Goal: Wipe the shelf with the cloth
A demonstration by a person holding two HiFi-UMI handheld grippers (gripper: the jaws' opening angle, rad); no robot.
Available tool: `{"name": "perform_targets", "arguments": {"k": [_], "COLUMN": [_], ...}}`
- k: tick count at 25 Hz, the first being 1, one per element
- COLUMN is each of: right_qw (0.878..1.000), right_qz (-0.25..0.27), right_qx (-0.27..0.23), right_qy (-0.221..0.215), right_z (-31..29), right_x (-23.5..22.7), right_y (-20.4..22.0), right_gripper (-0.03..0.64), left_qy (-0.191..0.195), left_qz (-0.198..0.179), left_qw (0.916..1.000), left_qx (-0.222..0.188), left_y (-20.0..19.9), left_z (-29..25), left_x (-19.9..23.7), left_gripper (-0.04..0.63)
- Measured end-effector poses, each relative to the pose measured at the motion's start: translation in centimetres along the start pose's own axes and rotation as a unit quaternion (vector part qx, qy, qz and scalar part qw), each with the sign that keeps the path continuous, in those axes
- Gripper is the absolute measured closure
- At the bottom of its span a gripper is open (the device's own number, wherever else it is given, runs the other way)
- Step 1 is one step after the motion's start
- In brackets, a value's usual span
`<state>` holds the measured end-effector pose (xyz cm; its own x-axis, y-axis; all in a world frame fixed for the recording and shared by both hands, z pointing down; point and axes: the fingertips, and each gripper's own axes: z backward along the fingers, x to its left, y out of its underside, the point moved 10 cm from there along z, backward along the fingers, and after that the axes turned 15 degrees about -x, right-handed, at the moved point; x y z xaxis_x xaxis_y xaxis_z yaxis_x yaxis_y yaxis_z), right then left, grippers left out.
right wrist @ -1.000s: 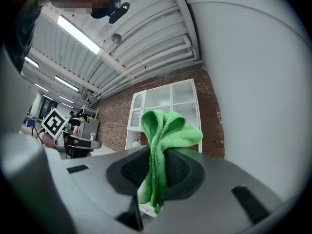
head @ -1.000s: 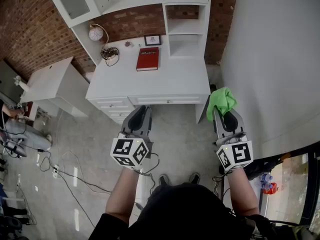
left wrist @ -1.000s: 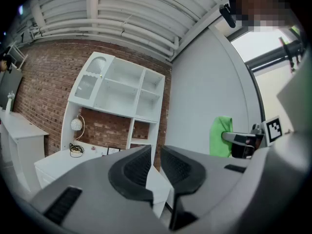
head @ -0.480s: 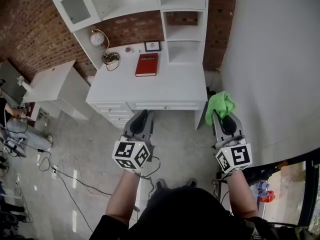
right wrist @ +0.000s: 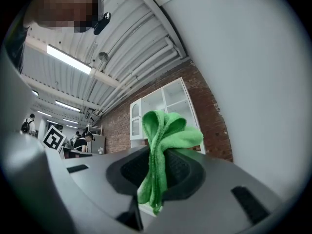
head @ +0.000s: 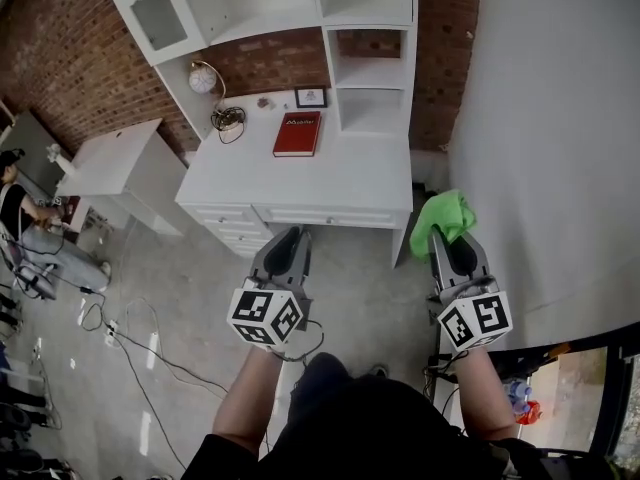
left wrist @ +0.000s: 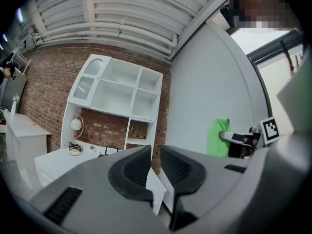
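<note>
A white desk (head: 340,178) carries a white shelf unit (head: 370,68) against a brick wall. The same shelf unit (left wrist: 117,94) appears in the left gripper view, and small behind the cloth as the shelf unit (right wrist: 165,106) in the right gripper view. My right gripper (head: 447,240) is shut on a bunched green cloth (head: 443,218), held in the air off the desk's right front corner. The cloth (right wrist: 163,135) sticks up between the jaws of the right gripper (right wrist: 158,167). My left gripper (head: 290,240) hovers before the desk's drawers. The left gripper (left wrist: 155,160) is shut on nothing, and the cloth (left wrist: 217,138) shows to its right.
On the desk lie a red book (head: 298,133), a small picture frame (head: 310,97), a round clock (head: 203,78) and a cable bundle (head: 228,120). A low white table (head: 105,163) stands at the left. A grey wall (head: 540,118) runs along the right. Cables (head: 130,338) trail over the floor.
Both grippers have drifted slightly lower in the head view, and the desk sits a little lower too. The cloth stays gripped in the right gripper.
</note>
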<state>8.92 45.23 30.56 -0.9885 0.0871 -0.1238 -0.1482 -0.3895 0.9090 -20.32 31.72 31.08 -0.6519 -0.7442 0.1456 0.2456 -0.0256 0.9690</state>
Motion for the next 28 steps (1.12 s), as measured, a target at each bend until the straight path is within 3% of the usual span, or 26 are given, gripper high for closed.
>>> {"name": "perform_targets", "arguments": {"k": [7,14,28], "right_qw": [1.0,0.999,0.995], "right_qz": [-0.016,0.002,0.031], "right_qx": [0.005,0.016,0.036], "right_qy": [0.006,0.038,0.083], "right_z": [-1.2,-4.6,-20.7], "right_x": [-1.9,-4.5,-8.7], "right_y": [1.8,4.0,9.7], "right_gripper": [0.552,0.552,0.551], "left_qy": [-0.014,0.007,0.039], "left_qz": [0.004,0.024,0.06], "left_qw": [0.9999,0.9997,0.9973], "left_qx": [0.005,0.005,0.016], "left_y": [1.4,3.4,5.7], "left_z": [-1.9,-7.7,-23.3], "left_x": [1.2,4.4,16.7], "left_gripper": [0.538,0.538,0.538]}}
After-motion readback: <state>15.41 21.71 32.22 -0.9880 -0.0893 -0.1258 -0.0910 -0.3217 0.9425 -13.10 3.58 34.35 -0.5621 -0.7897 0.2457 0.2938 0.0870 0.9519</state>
